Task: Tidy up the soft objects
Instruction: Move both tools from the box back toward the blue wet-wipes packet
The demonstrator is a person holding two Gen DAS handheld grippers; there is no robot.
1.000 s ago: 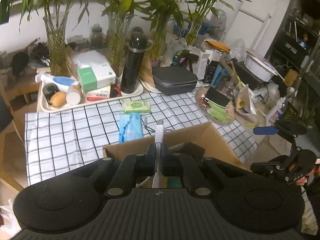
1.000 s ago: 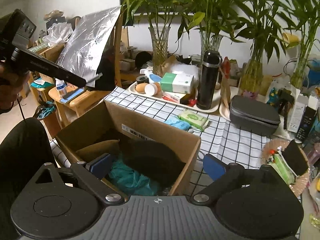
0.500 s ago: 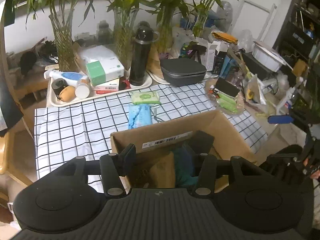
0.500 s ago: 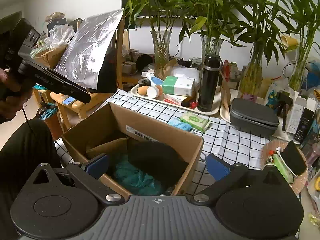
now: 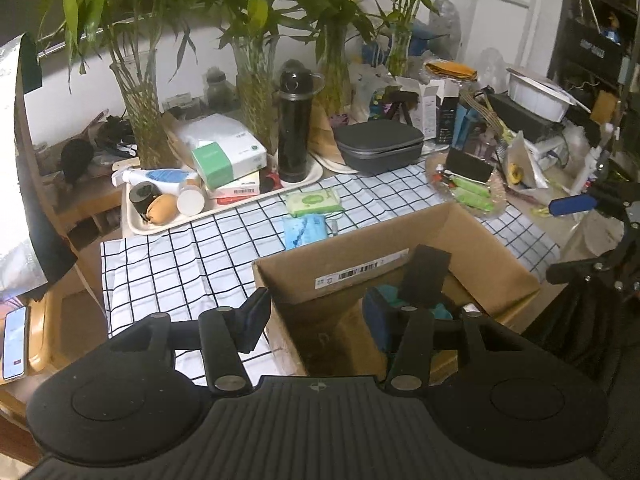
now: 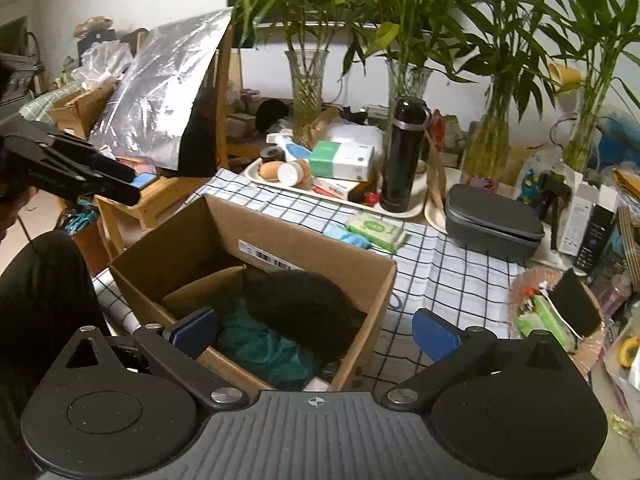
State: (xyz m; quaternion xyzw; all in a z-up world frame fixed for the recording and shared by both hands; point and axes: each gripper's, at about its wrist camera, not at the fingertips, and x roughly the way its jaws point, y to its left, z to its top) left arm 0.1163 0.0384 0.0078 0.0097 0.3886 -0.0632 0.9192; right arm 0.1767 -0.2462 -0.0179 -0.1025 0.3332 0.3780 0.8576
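Observation:
An open cardboard box (image 5: 472, 232) stands on the checked tablecloth (image 5: 180, 264). A teal cloth (image 6: 256, 344) and a black fuzzy soft thing (image 6: 304, 304) lie inside it. Beyond the box a green wipes pack (image 5: 314, 202) and a blue soft pack (image 5: 304, 230) rest on the cloth. My left gripper (image 5: 318, 312) hangs open over the box's near left corner, with nothing between its fingers. My right gripper (image 6: 316, 330) is open above the box's near side, also empty.
A white tray (image 5: 136, 228) holds a tissue box, bottles and a black flask (image 5: 294, 136). Behind stand glass vases of bamboo and a grey case (image 5: 378, 146). A plate (image 6: 520, 284) of small items sits at the right. A wooden chair with a phone (image 5: 14, 342) is at the left.
My left gripper was shut on a thin pale strip over the box; it has opened, the strip is gone from its jaws, and it has shifted left. The right gripper barely moved.

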